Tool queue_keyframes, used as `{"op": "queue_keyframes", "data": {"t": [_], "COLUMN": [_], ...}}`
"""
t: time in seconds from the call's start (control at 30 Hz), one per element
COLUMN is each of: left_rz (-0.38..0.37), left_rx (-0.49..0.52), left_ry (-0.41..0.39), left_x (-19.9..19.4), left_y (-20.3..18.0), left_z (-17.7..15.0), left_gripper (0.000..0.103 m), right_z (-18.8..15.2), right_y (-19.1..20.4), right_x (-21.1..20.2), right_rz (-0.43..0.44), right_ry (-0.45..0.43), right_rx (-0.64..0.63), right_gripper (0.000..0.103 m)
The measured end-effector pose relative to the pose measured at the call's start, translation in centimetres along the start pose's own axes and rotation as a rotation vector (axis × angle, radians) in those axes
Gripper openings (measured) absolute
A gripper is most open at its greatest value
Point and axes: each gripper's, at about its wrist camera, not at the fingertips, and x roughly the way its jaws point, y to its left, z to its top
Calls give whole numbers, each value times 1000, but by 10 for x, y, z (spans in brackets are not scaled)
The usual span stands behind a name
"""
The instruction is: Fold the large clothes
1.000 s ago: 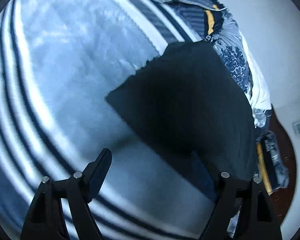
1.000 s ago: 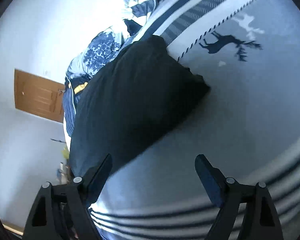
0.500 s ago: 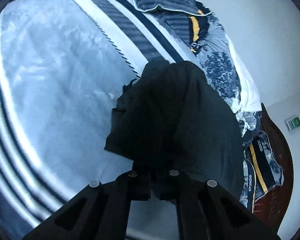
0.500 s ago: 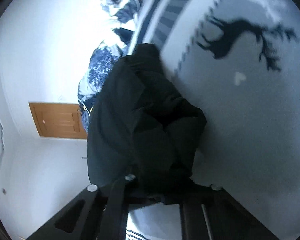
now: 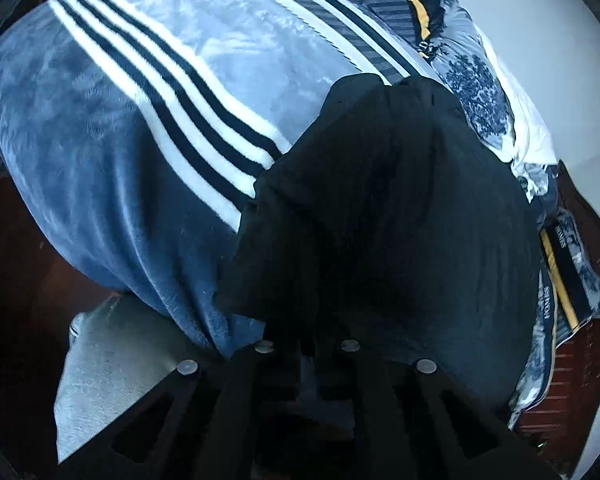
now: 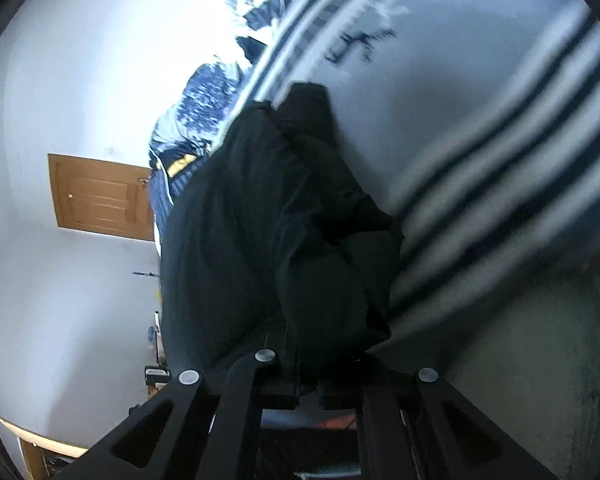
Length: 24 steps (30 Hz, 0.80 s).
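Note:
A large black garment (image 5: pixel 400 220) lies on a blue blanket (image 5: pixel 140 100) with white and navy stripes, its near edge pulled up toward the camera. My left gripper (image 5: pixel 308 350) grips that edge, with black cloth bunched between its jaws, which are opening slightly. In the right wrist view the same black garment (image 6: pixel 260 220) hangs in folds from my right gripper (image 6: pixel 308 384), which is shut on another part of the near edge. The striped blanket (image 6: pixel 480 120) there is blurred. Cloth hides the fingertips of both grippers.
Patterned blue and white bedding (image 5: pixel 476 88) is heaped along the far side of the bed. A pale sheet (image 5: pixel 112 360) shows under the blanket's hanging edge, above a dark wooden floor (image 5: pixel 20 260). A brown door (image 6: pixel 100 196) stands in the white wall.
Both grippers stood open over the garment's near edge, then shut on it. Both have since drawn back toward the bed's edge, lifting and bunching the black cloth.

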Motion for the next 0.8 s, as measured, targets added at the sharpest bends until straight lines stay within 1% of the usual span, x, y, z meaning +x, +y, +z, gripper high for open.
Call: {"op": "queue_keyframes", "data": {"t": [0.03,0.07,0.13,0.17,0.2,0.23,0.27,0.3,0.33,0.37,0.4,0.5,0.6,0.63,0.67,0.73,0.8], "left_rz": [4,14,34,49,60,75,90,107,121,120,116,128,124,128,126,103,75], "left_rx": [-9,-7,27,52,72,95,113,131,152,169,184,232,302,323,334,346,348], "left_ry": [-9,-24,-58,-82,-110,-159,-201,-241,-271,-279,-279,-273,-256,-244,-229,-178,-137], "left_x": [-2,-7,-20,-31,-39,-50,-59,-66,-71,-73,-75,-66,-46,-35,-25,-1,18], "left_y": [-1,-1,-3,-1,-3,-5,-4,-9,-13,-17,-19,-42,-68,-79,-87,-101,-112], "left_z": [2,3,3,2,2,3,3,5,9,13,16,39,65,76,86,109,126], "left_gripper": [9,13,19,29,44,51,63,67,67,67,67,67,67,67,67,67,67], "right_z": [0,2,5,7,9,11,13,15,17,23,29,48,71,81,86,106,127], "right_y": [1,2,4,6,8,8,7,8,11,17,24,52,86,96,98,106,111], "right_x": [0,3,3,0,-4,-12,-19,-30,-39,-46,-50,-48,-23,-11,-3,25,56], "right_rz": [-19,-26,-51,-78,-104,-129,-142,-155,-166,-172,-163,-127,-113,-104,-106,-128,-128], "right_ry": [-12,-7,3,9,7,-9,-29,-66,-94,-107,-112,-115,-107,-91,-76,-42,14], "right_rx": [-14,-19,-13,-24,-36,-47,-58,-75,-93,-121,-152,-237,-299,-321,-335,-356,-345], "right_gripper": [6,9,10,13,22,38,52,77,79,79,79,79,79,79,79,79,75]}}
